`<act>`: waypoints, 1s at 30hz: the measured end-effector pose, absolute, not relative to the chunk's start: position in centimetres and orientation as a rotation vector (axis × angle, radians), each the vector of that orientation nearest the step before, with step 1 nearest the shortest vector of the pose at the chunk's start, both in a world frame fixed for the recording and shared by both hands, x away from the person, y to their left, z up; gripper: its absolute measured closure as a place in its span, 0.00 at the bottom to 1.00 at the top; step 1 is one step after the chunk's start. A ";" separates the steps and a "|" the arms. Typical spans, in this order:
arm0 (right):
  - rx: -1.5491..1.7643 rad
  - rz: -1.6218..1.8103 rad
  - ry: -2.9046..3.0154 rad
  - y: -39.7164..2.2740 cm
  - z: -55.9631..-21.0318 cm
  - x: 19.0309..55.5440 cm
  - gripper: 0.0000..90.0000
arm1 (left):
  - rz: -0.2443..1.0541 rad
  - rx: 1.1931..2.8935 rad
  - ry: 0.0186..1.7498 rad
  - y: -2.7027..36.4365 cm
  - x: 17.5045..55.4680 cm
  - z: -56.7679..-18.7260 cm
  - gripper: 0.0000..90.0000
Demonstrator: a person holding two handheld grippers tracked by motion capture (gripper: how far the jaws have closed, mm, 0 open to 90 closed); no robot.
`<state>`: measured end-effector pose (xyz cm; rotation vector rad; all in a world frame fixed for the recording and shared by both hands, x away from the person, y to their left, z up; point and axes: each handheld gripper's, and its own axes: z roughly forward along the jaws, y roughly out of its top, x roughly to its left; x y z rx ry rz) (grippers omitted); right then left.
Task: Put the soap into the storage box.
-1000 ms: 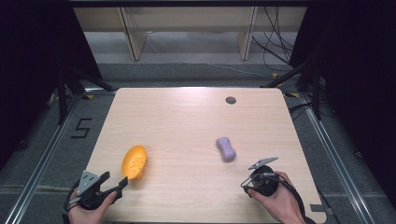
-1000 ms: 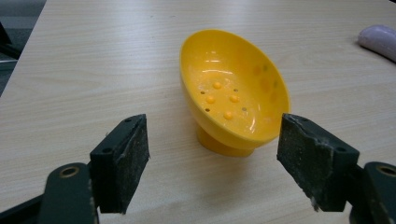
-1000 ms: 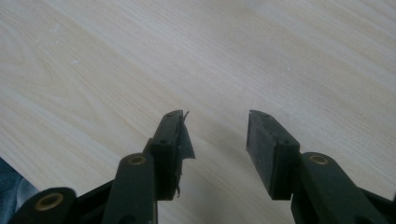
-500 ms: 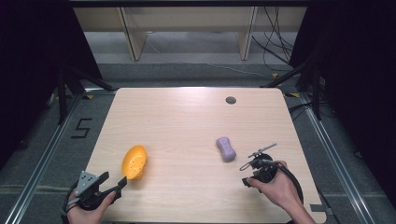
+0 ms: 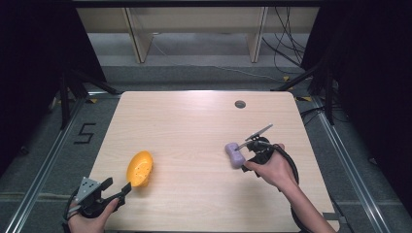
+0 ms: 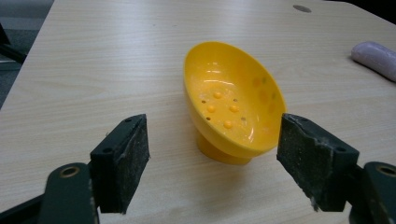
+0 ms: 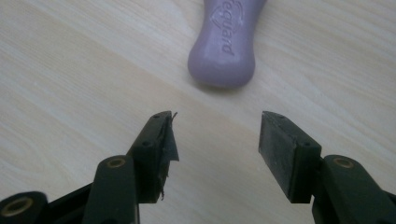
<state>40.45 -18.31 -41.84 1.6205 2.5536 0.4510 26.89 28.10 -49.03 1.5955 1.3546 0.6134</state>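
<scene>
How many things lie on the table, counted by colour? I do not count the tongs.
Yellow: 1, the perforated soap dish
Purple: 1, the bar of soap
Total: 2

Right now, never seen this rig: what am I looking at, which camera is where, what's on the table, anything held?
No robot arm here: a person holds a two-jaw hand tool in each hand. The high view looks down from above the person's side of the wooden table. The other two cameras ride on the tools and look along their black jaws.

The left gripper sits near the table's front edge, jaws open, facing a tilted yellow bowl-shaped dish with small bumps and holes inside. The right gripper, jaws open, points at a purple soap bar lying just ahead of it. A dark round hole sits near the far edge. Nothing is held.
</scene>
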 end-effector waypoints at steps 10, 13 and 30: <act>1.598 0.375 2.607 -16.0 -42.3 44.0 0.49 | 0.621 1.590 1.361 28.1 26.9 -48.9 0.27; 1.616 0.376 2.596 -15.7 -42.5 44.9 0.48 | 0.617 1.583 1.362 28.1 27.0 -49.0 0.27; 1.729 0.254 2.585 -14.3 -43.8 48.5 0.49 | 0.612 1.578 1.356 28.2 27.2 -49.1 0.27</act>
